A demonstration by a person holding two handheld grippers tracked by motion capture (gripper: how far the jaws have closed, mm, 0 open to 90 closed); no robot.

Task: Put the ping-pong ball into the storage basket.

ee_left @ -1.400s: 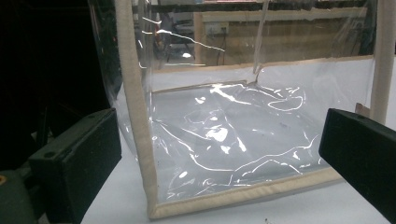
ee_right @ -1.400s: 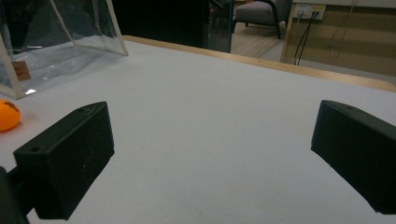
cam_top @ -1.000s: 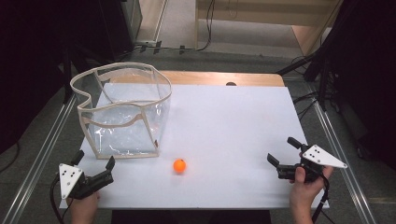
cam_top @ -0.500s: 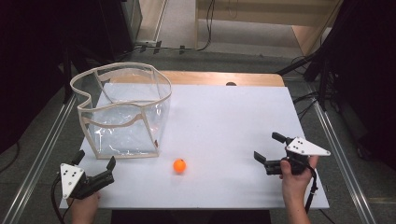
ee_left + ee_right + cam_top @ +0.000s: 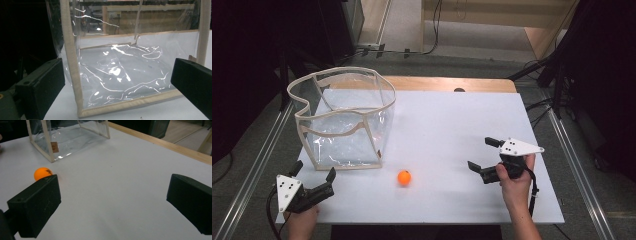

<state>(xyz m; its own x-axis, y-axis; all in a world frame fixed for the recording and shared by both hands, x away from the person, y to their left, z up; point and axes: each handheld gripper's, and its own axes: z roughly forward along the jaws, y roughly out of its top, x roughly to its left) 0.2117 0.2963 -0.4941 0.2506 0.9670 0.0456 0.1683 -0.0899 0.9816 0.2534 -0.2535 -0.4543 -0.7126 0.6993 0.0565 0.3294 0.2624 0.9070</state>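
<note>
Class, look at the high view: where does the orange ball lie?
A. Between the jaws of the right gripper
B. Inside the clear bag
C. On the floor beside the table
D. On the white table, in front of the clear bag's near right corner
D: the orange ball rests on the white table, outside the clear bag, apart from the open right gripper.
</note>
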